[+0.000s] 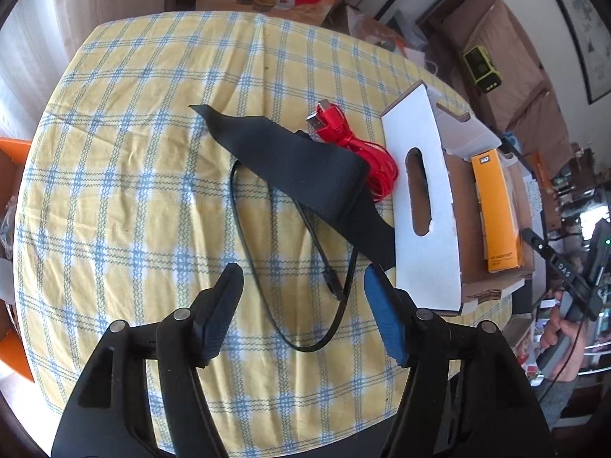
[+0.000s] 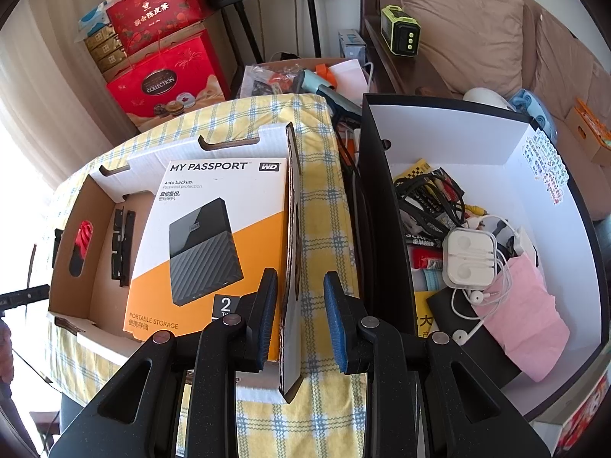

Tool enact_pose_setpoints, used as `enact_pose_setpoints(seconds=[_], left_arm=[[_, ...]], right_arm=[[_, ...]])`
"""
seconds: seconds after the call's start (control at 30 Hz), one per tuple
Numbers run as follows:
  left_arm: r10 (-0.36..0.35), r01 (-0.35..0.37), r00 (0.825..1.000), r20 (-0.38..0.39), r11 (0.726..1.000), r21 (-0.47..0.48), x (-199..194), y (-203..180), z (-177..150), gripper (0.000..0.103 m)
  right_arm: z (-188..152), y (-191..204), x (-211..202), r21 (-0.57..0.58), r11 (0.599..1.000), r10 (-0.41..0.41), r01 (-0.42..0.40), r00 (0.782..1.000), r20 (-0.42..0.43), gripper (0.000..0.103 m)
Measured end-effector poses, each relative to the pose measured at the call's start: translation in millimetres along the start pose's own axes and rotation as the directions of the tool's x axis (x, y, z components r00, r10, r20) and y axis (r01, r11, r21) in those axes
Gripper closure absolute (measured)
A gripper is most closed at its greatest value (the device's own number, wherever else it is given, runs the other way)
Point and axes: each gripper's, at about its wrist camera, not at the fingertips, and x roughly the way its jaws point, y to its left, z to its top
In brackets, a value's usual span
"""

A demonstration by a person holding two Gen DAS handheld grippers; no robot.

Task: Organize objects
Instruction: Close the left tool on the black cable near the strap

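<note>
Checked tablecloth (image 1: 133,175): left gripper (image 1: 301,286) apart over black cable (image 1: 244,229), right gripper (image 2: 299,297) idle, apart, astride cardboard box (image 2: 292,229) wall; next, pinch cable, box it.

The orange-and-white hard-drive box (image 2: 214,244) is showing "MY PASSPORT", a "WD" logo, "Auto backup.", "PORTABLE STORAGE" and a "2"; its spine (image 1: 496,210) is carrying "WD" and "MY PASSPORT" too. At eleven o'clock, the red gift box (image 2: 164,84) is reading "COLLECTION". The other gripper's handle (image 1: 565,271) is displaying "DAS".
</note>
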Motion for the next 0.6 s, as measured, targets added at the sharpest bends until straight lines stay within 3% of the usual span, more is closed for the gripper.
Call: enact_pose_setpoints(seconds=[0.07, 0.13, 0.17, 0.27, 0.33, 0.47, 0.6], left_arm=[[0.044, -0.044, 0.999, 0.001, 0.998, 0.033, 6, -10, 1, 0.048], [0.074, -0.074, 0.997, 0.0, 0.996, 0.052, 11, -15, 1, 0.074], [0.075, -0.075, 0.997, -0.014, 0.996, 0.043, 14, -15, 0, 0.076], [0.092, -0.091, 0.995, -0.028, 0.996, 0.013, 19, -15, 1, 0.066], [0.06, -0.06, 0.998, -0.034, 0.998, -0.007, 19, -16, 2, 0.045], [0.053, -0.053, 0.998, -0.03, 0.999, 0.006, 21, -26, 0, 0.041], [0.145, -0.143, 0.989, -0.018, 0.985, 0.102, 31, -45, -7, 0.037]], right_arm=[[0, -1, 0, 0.001, 1.0, -0.001, 0.001, 1.0, 0.0, 0.078], [0, -2, 0, 0.002, 1.0, -0.002, 0.002, 1.0, -0.001, 0.078], [0, -2, 0, 0.003, 1.0, 0.0, 0.0, 1.0, 0.0, 0.078], [0, -2, 0, 0.003, 1.0, 0.0, 0.0, 1.0, 0.001, 0.078], [-1, -2, 0, 0.004, 1.0, 0.001, -0.001, 1.0, 0.002, 0.078], [0, -1, 0, 0.006, 1.0, 0.001, -0.001, 1.0, 0.003, 0.078], [-1, -1, -1, 0.008, 1.0, 0.004, -0.004, 1.0, 0.003, 0.078]])
